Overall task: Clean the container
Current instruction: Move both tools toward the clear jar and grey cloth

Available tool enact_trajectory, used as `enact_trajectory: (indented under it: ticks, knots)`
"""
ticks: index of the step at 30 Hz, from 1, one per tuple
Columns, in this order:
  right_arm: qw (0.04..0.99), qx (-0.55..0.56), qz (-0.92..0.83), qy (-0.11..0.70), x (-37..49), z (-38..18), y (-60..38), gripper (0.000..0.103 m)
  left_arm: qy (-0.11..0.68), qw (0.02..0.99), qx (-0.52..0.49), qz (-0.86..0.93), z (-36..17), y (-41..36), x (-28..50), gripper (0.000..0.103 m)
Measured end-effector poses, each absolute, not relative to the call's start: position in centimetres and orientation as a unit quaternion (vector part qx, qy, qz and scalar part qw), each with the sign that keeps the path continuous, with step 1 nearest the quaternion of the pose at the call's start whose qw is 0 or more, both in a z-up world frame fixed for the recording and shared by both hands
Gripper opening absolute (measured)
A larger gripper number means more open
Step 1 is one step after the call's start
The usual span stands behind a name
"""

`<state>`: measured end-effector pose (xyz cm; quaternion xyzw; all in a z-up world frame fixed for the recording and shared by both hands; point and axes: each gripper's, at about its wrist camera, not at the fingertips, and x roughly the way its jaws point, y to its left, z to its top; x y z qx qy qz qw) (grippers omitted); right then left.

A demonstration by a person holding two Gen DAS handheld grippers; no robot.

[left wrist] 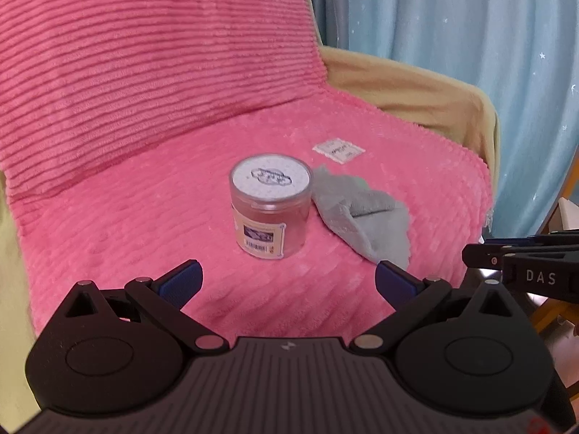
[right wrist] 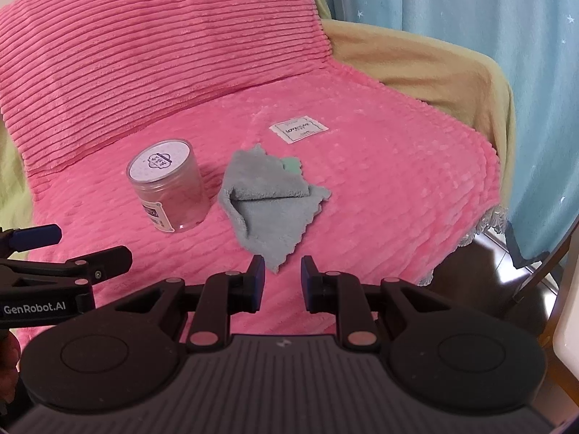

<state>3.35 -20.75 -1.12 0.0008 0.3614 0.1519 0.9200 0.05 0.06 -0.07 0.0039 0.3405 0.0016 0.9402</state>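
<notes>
Standing upright on the pink blanket (left wrist: 144, 235), the clear container (left wrist: 270, 204) has its lid on, and the grey cloth (left wrist: 362, 217) lies crumpled just right of the container, touching it. Neither gripper holds anything: the left gripper (left wrist: 288, 282) is spread wide in front of the container, the right gripper (right wrist: 283, 280) gapes narrowly near the cloth's corner. This fits either a wipe yet to come or one finished (the container's cleanliness cannot be judged).

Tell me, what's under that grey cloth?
The cloth lies on the pink blanket, beside the jar. A bit of something green peeks out at its far edge; the rest is covered.
</notes>
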Motion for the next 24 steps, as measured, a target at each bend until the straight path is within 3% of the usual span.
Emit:
enact_trajectory:
  ticks: [24]
  knots:
    - [0.915,0.012,0.141,0.379,4.2,-1.9,-20.5,0.017,0.348,0.937,-0.020,-0.022,-1.2,0.7,0.8,0.102]
